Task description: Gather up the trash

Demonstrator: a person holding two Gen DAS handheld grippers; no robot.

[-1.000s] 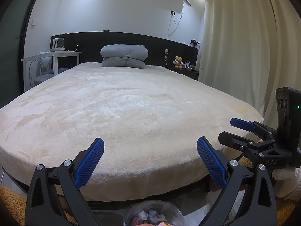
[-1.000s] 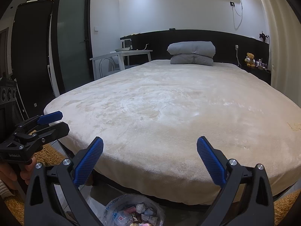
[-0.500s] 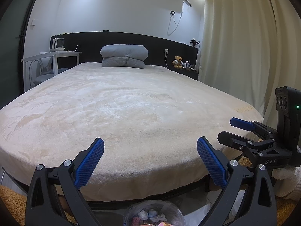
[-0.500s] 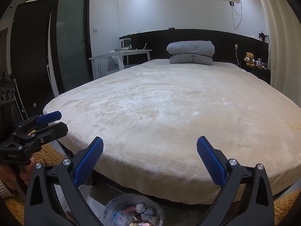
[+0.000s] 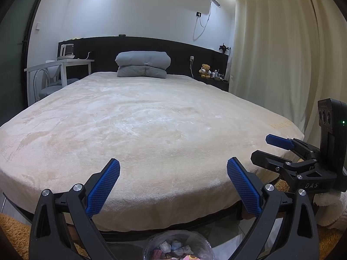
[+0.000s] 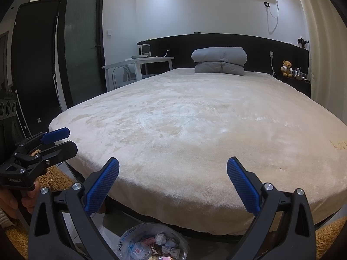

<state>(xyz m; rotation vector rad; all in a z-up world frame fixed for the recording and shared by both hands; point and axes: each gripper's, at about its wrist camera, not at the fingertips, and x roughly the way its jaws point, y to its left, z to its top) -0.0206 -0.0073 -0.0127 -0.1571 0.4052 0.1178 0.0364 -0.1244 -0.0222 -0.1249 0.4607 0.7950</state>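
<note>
Here both the left gripper (image 5: 173,186) and right gripper (image 6: 173,185) gape wide and empty above a trash-filled bin (image 6: 151,243) at the bed's (image 5: 141,130) foot.

A bed (image 5: 151,130) fills the room's middle, with folded bedding (image 5: 143,65) at its head edge, against the headboard (image 6: 260,43). A desk (image 5: 65,65) stands beyond its left edge, a teddy bear (image 5: 205,71) on a shelf by its far right corner. A trash bin (image 6: 151,244) with wrappers inside sits on the floor before the foot edge.
</note>
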